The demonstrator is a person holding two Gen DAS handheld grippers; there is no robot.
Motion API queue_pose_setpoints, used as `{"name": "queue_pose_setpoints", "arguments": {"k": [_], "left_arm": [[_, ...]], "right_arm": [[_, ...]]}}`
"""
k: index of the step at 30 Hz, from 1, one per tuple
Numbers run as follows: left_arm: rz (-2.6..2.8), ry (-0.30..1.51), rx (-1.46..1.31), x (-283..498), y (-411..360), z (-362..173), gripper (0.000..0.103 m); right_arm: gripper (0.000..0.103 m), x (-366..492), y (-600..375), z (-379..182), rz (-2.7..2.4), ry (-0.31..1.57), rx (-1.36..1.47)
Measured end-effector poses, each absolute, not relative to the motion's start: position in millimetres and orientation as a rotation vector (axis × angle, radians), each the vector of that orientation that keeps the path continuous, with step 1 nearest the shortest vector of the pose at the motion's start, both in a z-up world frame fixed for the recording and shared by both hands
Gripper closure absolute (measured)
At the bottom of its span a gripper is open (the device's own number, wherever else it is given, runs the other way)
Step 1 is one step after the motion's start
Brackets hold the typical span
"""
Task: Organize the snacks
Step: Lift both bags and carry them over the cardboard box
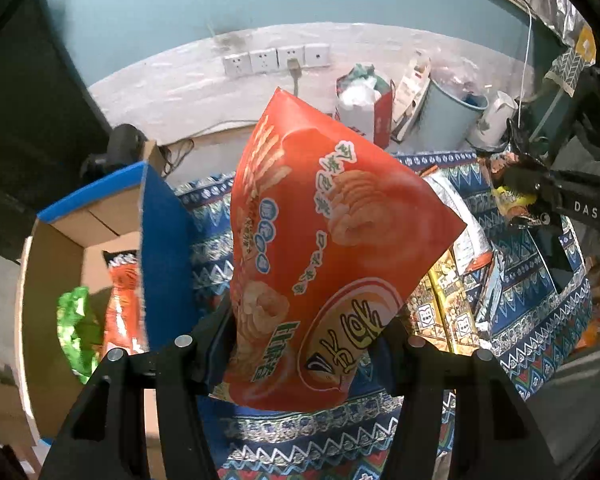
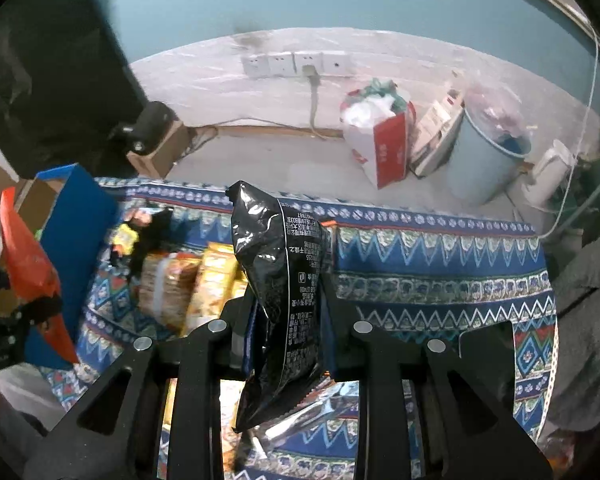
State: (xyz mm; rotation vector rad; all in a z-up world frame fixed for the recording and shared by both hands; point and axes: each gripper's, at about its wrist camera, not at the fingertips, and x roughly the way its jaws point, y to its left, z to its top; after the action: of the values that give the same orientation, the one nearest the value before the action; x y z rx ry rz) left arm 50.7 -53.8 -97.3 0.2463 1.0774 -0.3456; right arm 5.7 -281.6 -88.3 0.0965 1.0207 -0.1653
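Both grippers lifted over the patterned cloth, a snack bag clamped in each.

The left gripper (image 1: 300,344) has its fingers pinched on a red chip bag (image 1: 320,240), raised beside the open cardboard box (image 1: 56,264), where an orange packet (image 1: 122,304) and a green packet (image 1: 76,328) lie. The right gripper (image 2: 288,328) grips a black snack bag (image 2: 280,300) upright above yellow snack packs (image 2: 212,280) on the blue patterned cloth (image 2: 440,264).
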Motion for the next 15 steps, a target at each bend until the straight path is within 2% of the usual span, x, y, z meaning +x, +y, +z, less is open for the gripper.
{"name": "queue_pose_setpoints", "arguments": {"k": [15], "left_arm": [[-0.329, 1.017, 0.219, 42.8, -25.7, -63.8, 0.043]], "right_arm": [[0.079, -3.6, -230.4, -58.8, -0.052, 0.962, 0.054]]}}
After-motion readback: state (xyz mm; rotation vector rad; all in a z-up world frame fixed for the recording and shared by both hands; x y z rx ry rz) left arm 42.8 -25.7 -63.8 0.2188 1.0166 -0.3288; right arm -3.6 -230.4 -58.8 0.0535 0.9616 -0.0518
